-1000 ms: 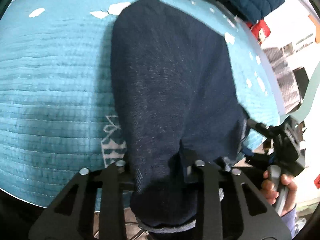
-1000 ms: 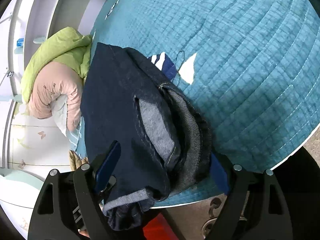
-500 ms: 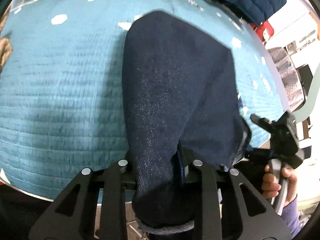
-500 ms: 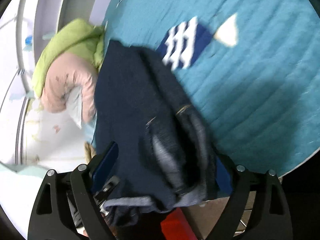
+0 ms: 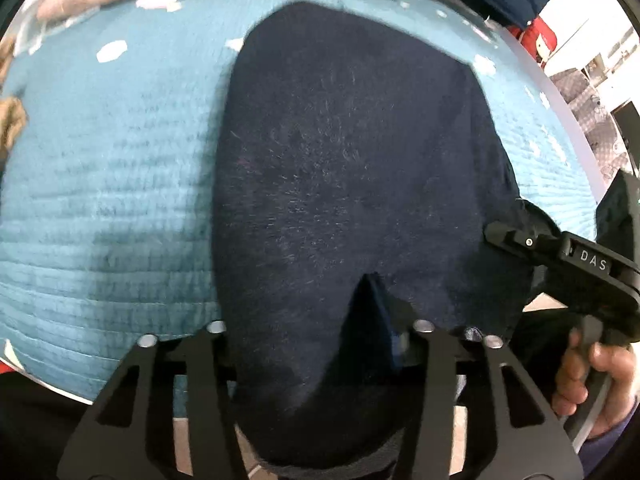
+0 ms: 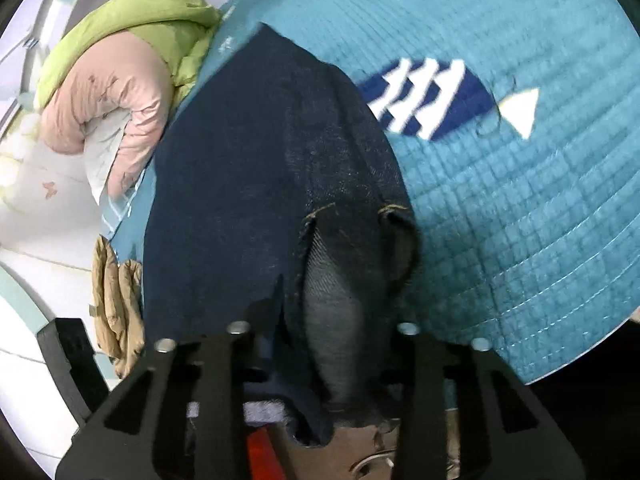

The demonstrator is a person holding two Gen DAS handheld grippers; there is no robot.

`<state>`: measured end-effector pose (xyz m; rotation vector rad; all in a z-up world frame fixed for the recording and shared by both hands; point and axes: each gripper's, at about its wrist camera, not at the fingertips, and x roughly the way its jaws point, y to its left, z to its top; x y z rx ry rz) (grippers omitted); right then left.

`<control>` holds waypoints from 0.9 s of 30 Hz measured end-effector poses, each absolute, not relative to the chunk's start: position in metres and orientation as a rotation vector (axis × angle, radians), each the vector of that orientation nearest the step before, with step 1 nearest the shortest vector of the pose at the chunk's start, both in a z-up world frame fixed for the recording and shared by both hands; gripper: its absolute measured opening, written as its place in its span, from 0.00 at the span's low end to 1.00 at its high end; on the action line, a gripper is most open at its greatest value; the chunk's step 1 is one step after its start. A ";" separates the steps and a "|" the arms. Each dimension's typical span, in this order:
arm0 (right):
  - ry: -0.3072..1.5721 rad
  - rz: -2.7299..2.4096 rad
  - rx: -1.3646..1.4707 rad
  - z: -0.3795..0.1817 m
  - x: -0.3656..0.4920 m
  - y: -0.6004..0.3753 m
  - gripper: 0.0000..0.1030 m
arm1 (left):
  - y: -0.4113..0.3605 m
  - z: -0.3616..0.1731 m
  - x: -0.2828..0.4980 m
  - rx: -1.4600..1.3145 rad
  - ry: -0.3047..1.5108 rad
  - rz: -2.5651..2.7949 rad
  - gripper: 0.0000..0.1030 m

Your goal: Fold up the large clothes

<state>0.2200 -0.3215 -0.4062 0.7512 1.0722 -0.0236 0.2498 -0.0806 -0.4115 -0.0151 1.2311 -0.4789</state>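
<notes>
1. From the left wrist we see our left gripper (image 5: pixel 316 344) pinching the near edge of the dark jeans (image 5: pixel 348 168), which lie stretched out over the teal quilt (image 5: pixel 112 208).
2. From the right wrist we see our right gripper (image 6: pixel 320 344) clamped on the jeans' waistband, fabric bunched between its fingers (image 6: pixel 216 380); a pink-and-green duvet (image 6: pixel 116 80) sits beyond.

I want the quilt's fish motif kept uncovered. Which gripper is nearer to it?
Right. The right gripper, holding the jeans, has the fish motif just ahead, beside the denim. The left gripper doesn't see it.
</notes>
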 end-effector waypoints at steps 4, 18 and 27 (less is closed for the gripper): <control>1.012 0.008 0.658 -0.377 0.224 -0.299 0.22 | -0.077 -0.385 0.246 0.009 1.151 -0.504 0.30; 0.812 0.296 0.489 -0.251 0.275 -0.182 0.21 | 0.028 -0.265 0.245 -0.011 0.930 -0.545 0.28; 0.702 0.604 0.445 -0.187 0.352 -0.020 0.21 | 0.202 -0.183 0.270 0.021 0.713 -0.359 0.28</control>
